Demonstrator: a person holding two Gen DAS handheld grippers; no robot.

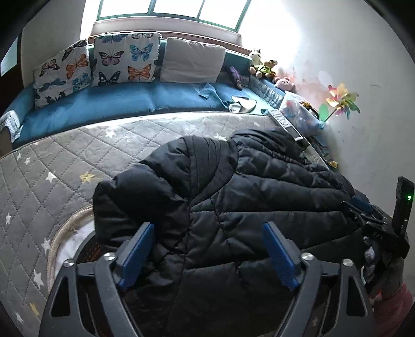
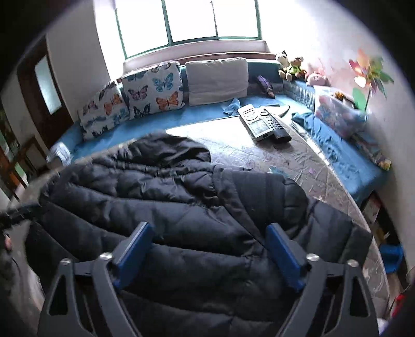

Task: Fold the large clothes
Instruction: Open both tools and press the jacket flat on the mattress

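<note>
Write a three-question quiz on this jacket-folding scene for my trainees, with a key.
1. True or false: the left gripper is clamped on the black puffer jacket.
2. How many butterfly cushions lean under the window? A one, B two, C four.
3. What lies on the table beyond the jacket's hood?

Key: 1 false, both it and the right gripper stand open; 2 B; 3 remote controls.

Butterfly cushions lean beneath the window. Two remote controls lie farther from the window, and soft toys sit at its right end.
</note>
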